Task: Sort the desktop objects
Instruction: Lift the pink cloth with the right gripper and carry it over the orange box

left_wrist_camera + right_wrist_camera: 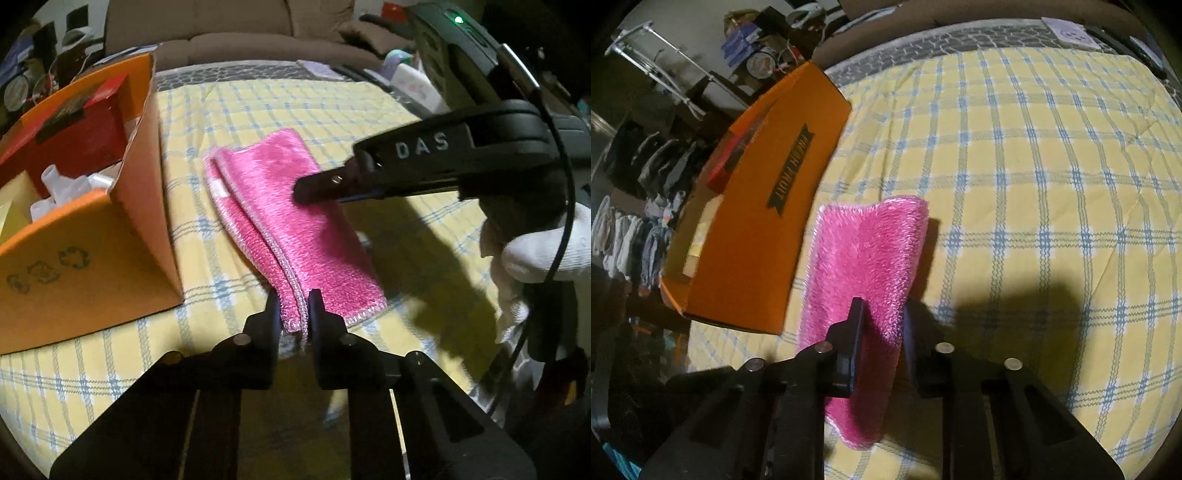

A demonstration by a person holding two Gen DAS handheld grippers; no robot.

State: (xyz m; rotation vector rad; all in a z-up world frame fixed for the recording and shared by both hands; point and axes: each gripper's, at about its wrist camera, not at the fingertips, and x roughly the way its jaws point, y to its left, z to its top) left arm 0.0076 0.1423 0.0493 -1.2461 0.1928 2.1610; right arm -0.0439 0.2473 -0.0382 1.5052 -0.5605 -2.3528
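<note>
A folded pink fluffy cloth lies on the yellow checked tablecloth, just right of an orange cardboard box. My left gripper is shut on the cloth's near folded edge. My right gripper comes in from the right, held by a white-gloved hand, with its tips pinching the cloth's right side. In the right wrist view the right gripper is shut on the pink cloth, which hangs between the fingers and is lifted at this end. The orange box stands to the left.
The orange box holds a red carton and crumpled white plastic. A sofa stands beyond the table's far edge. Small items lie at the far right corner. The checked tablecloth stretches to the right of the cloth.
</note>
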